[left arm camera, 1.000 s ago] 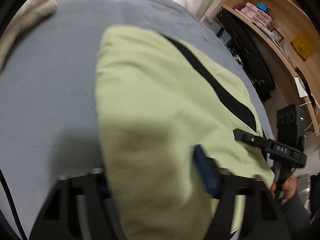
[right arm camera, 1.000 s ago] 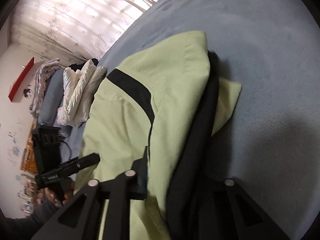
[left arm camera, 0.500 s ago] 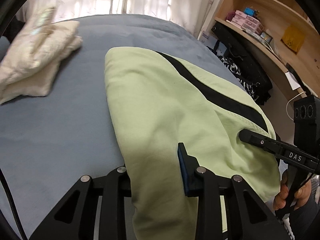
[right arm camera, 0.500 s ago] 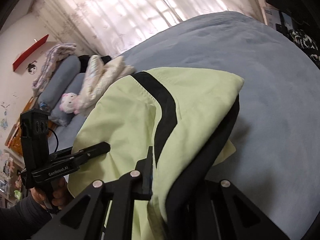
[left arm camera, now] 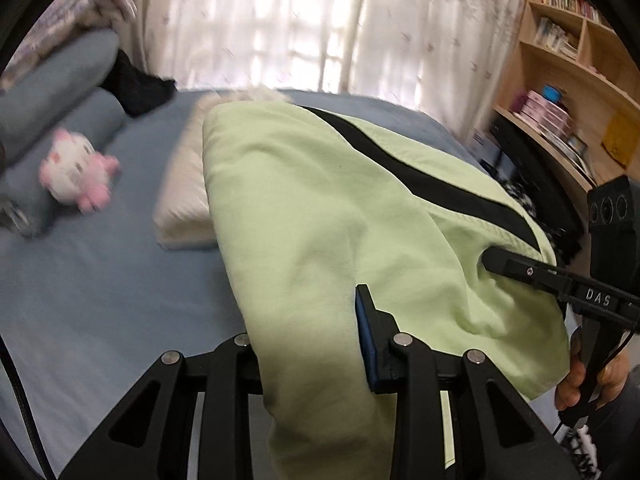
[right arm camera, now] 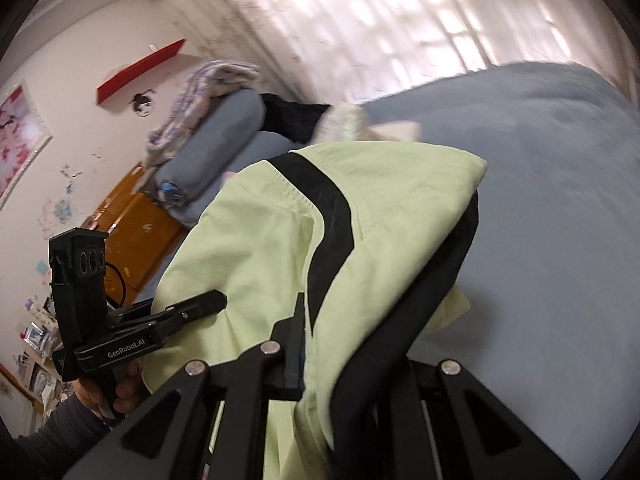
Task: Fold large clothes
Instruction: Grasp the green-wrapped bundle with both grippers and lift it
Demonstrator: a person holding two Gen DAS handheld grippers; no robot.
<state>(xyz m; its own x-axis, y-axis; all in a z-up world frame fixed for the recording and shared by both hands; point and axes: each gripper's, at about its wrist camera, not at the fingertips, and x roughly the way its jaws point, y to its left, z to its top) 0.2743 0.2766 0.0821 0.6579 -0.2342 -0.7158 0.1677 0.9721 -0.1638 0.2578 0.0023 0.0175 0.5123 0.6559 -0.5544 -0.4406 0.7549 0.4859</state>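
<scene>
Left gripper: the left gripper (left arm camera: 308,344) pinches a thick fold of the light green garment (left arm camera: 320,208); cloth fills the gap between its blue-padded finger and the other finger, which the cloth hides.
Right gripper: the right gripper (right arm camera: 340,356) is clamped nearly together on the same garment (right arm camera: 260,240), gripping the edge where green cloth meets a black layer.
Each seen by the other: the right gripper (left arm camera: 520,270) bites the garment's right edge in the left view; the left gripper (right arm camera: 192,310) bites its left edge in the right view.
Hands: a hand (left arm camera: 580,376) wraps the right handle; a hand (right arm camera: 120,388) with a dark sleeve wraps the left handle.
Garment: it stretches from both grippers outward, held between them above the bed (left arm camera: 100,288), its far folded end pointing toward the curtain (left arm camera: 280,20). A black stripe (left arm camera: 420,176) runs across it.
Beyond: a cream folded cloth (left arm camera: 180,200) lies just past the garment's far left side; a pink-and-white plush toy (left arm camera: 76,176) rests near blue pillows (left arm camera: 52,92).
</scene>
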